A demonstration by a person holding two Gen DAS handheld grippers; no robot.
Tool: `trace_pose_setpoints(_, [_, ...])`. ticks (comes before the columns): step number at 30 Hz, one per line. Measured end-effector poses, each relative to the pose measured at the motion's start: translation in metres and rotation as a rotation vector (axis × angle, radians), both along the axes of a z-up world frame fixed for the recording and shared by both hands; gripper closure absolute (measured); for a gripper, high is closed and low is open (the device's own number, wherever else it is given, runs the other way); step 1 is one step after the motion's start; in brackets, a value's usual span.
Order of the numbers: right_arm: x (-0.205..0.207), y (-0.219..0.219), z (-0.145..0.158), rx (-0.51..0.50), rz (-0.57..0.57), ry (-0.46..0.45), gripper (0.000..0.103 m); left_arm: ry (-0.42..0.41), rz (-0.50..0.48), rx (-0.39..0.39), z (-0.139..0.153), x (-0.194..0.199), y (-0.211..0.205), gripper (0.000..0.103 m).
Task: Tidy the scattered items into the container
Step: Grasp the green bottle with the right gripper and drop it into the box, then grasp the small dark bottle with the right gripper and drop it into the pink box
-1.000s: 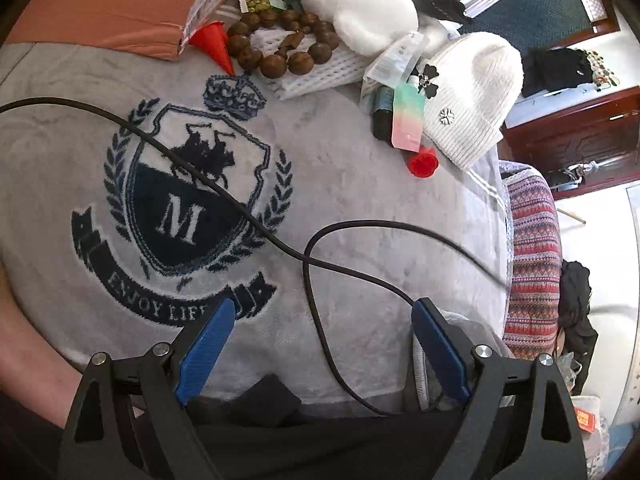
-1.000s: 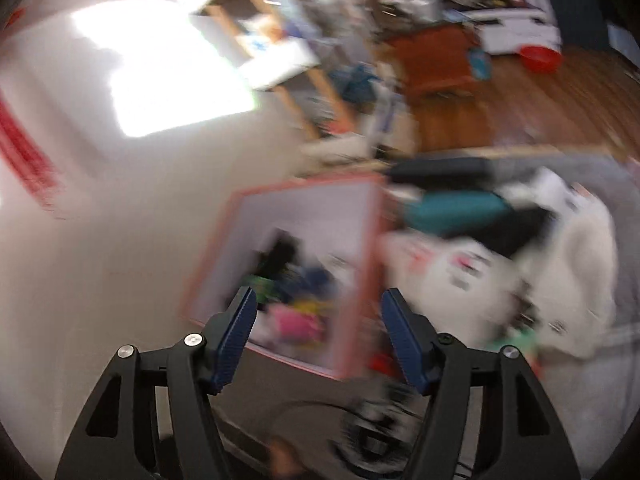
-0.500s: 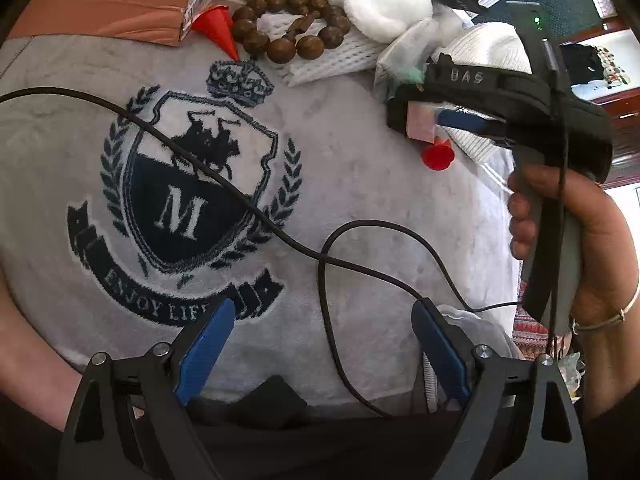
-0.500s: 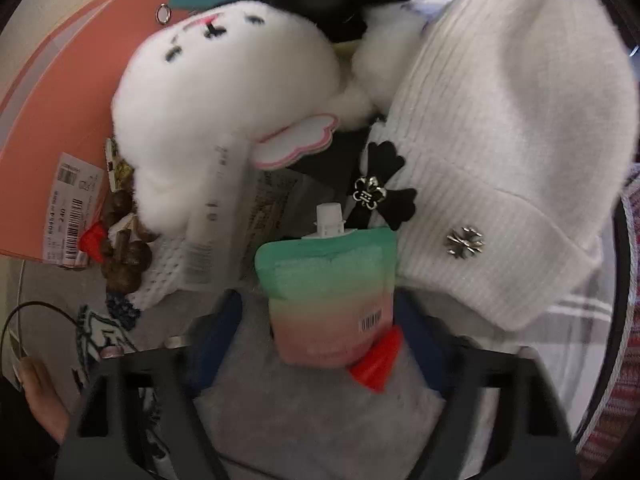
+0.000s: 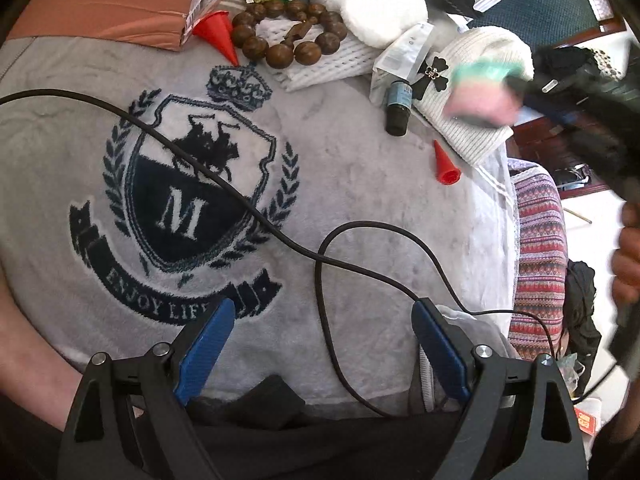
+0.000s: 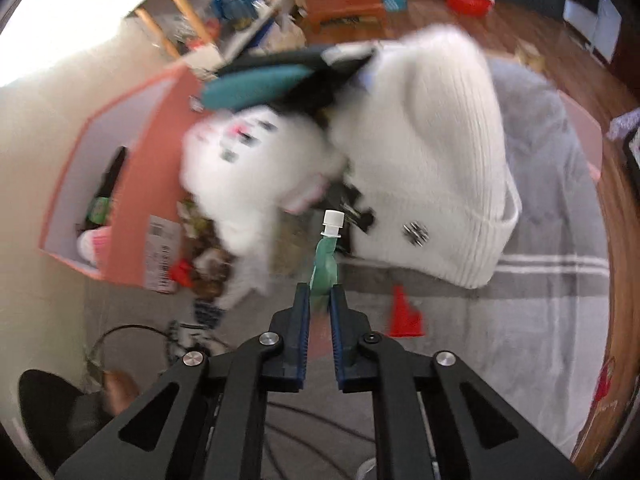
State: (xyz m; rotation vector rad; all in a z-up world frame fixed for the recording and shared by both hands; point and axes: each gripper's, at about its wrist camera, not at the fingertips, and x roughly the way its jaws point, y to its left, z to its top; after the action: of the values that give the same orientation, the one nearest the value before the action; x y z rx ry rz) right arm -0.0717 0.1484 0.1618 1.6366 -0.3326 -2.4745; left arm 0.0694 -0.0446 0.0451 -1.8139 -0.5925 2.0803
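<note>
Right gripper (image 6: 319, 304): its blue ribbed fingers (image 6: 301, 316) are pinching a soft green-and-pink drink pouch (image 6: 326, 266) edge-on, with the white screw cap pointing toward 12 o'clock.
Pouch, left wrist view: it is showing as a blurred green-over-pink shape (image 5: 482, 90) in front of the white hat (image 5: 472, 128), at about 2 o'clock in the frame.
Left gripper (image 5: 322, 344): its fingers are standing wide apart with nothing between them, hanging over the blanket.
Container: a salmon-pink cardboard box (image 6: 132, 184) with a printed barcode label is sitting at 9 o'clock of the pouch, open side facing the camera, with a dark bottle and a pink item inside.
Blanket (image 5: 340, 184): grey plush fleece with a navy crest is covering the bench; a thin black cable (image 5: 280, 236) is looping across it.
Hat: white ribbed knit with a folded cuff, a black clover-shaped bow and a small metal stud.
Plush toy (image 5: 364, 0): white, fluffy and rounded, lying at 11 o'clock of the hat.
Bracelet (image 5: 288, 32): round brown wooden beads are forming a ring on white foam netting.
Cones: one glossy red plastic cone (image 5: 218, 34) is lying beside the box, a smaller one (image 5: 445, 160) just below the hat.
Small bottle (image 5: 398, 108): dark, cylindrical, blue-labelled, lying beside the hat.
</note>
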Motion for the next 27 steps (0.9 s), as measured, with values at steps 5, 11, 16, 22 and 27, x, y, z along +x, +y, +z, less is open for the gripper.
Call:
trace_pose_setpoints(5, [0.012, -0.064, 0.081, -0.111, 0.130, 0.134, 0.094, 0.002, -0.005, 0.008, 0.000, 0.001, 0.000, 0.013])
trace_pose_setpoints(11, [0.000, -0.165, 0.152, -0.255, 0.273, 0.310, 0.089, -0.006, -0.005, 0.019, -0.001, -0.001, -0.001, 0.013])
trace_pose_setpoints(16, [-0.001, -0.190, 0.159, -0.179, 0.268, 0.385, 0.034, -0.013, 0.005, 0.024, -0.001, 0.000, -0.003, 0.013])
trace_pose_setpoints(22, [0.010, -0.118, 0.074, 0.019, 0.182, 0.191, 0.041, -0.009, -0.002, 0.012, -0.001, 0.000, 0.001, 0.013])
trace_pose_setpoints(27, [0.005, -0.053, -0.038, 0.103, 0.071, -0.085, 0.043, -0.016, 0.000, 0.007, -0.003, 0.000, 0.002, 0.013])
